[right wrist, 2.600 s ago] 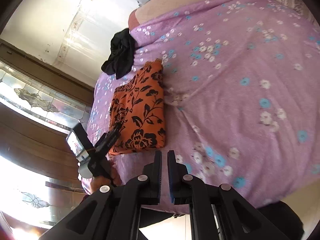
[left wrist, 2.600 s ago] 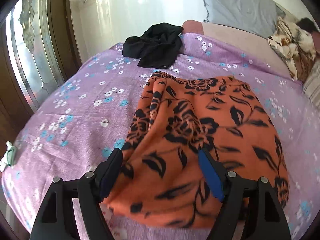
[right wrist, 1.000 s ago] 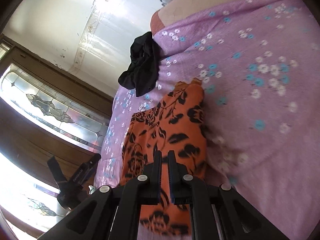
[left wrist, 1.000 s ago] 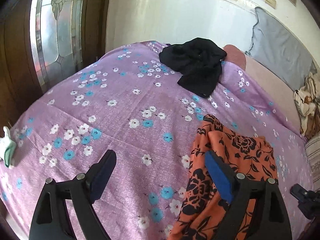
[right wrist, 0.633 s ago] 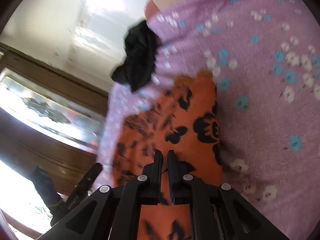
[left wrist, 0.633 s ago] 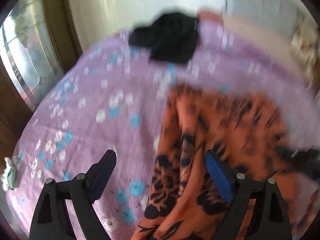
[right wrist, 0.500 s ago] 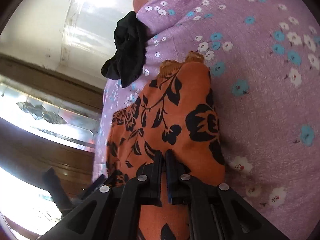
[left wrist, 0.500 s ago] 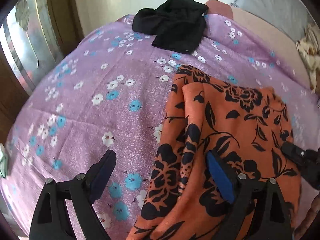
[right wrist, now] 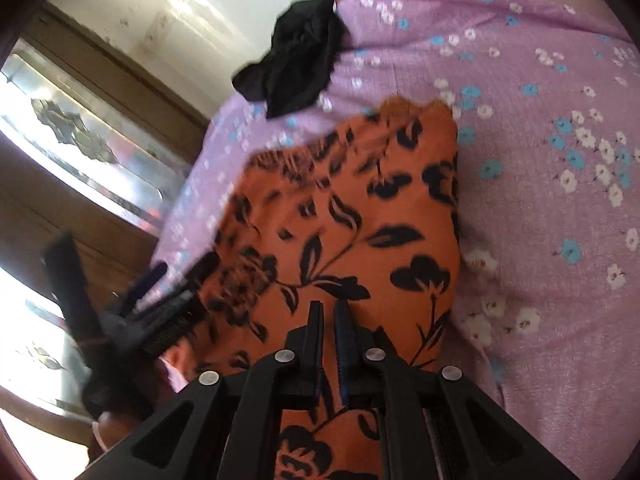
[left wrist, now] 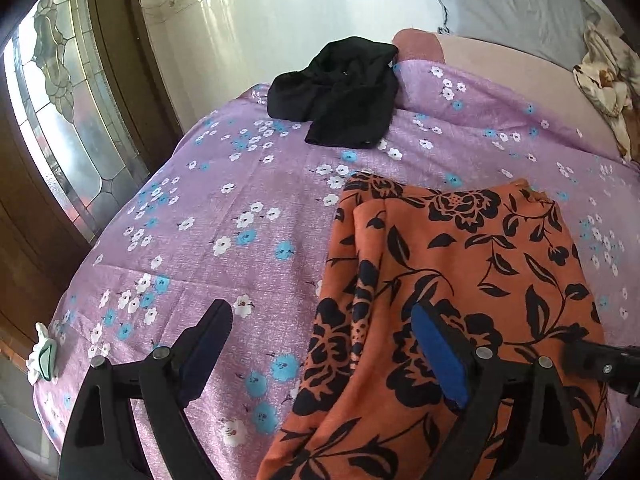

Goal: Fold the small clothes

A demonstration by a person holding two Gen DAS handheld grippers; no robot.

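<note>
The left gripper [left wrist: 322,344] is at the bottom of its own view, and its jaws are wide apart with nothing squeezed between them. Its finger at 7 o'clock hangs over the purple bed sheet with little white and blue flowers [left wrist: 224,216], and its blue-padded finger at 5 o'clock is over the orange cloth with black flowers and leaves [left wrist: 452,264]. The left edge of that cloth runs in between the two fingers. The orange cloth lies folded on the bed, spreading from 6 o'clock up toward the middle and out to 4 o'clock. At 4 o'clock the black tip of the right gripper [left wrist: 600,364] pokes in over the cloth's right side. In the right wrist view the right gripper [right wrist: 329,312] has its jaws shut tight together, with the tips low over the orange cloth [right wrist: 360,216]; it is hard to see if they pinch any of it. At 8 o'clock there, the left gripper [right wrist: 172,280] shows as a dark blur by the cloth's edge. Farther off, at 12 o'clock, a crumpled black piece of clothing [left wrist: 340,92] lies near the far end of the bed. Behind it is a shiny white wall [left wrist: 280,12], and at 9 o'clock a brown wooden door with patterned glass [left wrist: 60,120].
</note>
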